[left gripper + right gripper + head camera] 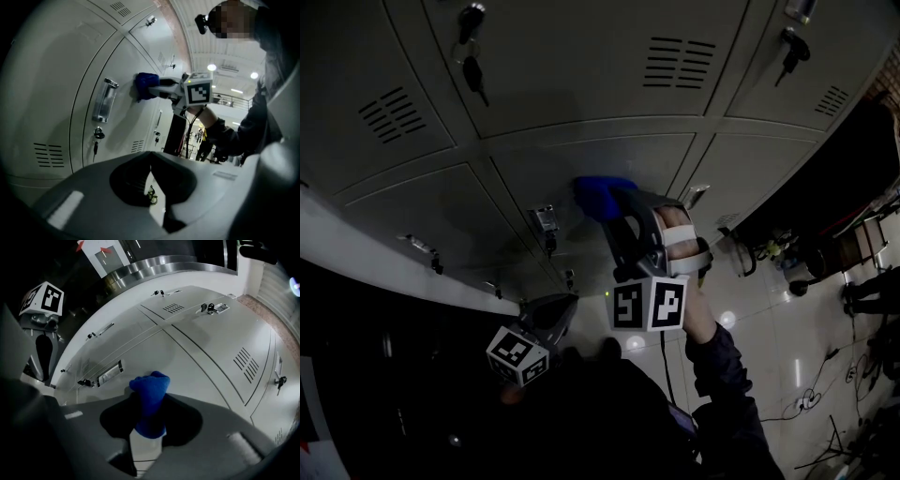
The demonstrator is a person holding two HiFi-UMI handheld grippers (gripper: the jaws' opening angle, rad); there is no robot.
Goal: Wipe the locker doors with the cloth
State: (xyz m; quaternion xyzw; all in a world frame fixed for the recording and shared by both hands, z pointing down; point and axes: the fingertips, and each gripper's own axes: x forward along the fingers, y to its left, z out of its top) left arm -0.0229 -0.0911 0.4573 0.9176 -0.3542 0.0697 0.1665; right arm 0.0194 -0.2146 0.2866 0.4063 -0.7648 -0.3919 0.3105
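Observation:
A bunched blue cloth (598, 195) is pressed against a grey locker door (581, 155) in the lower row. My right gripper (617, 204) is shut on the cloth, which bulges out past the jaws in the right gripper view (150, 397) and touches the door (197, 366). In the left gripper view the cloth (146, 86) sits just right of a label holder (104, 99). My left gripper (555, 307) hangs lower and to the left, away from the doors, its jaws together with nothing between them (151, 157).
Keys (472, 70) hang from locks on the upper doors, and another key (96, 140) hangs under the label holder. Louvre vents (679, 62) mark each door. Shiny floor (769, 319) with cables and dark gear lies to the right.

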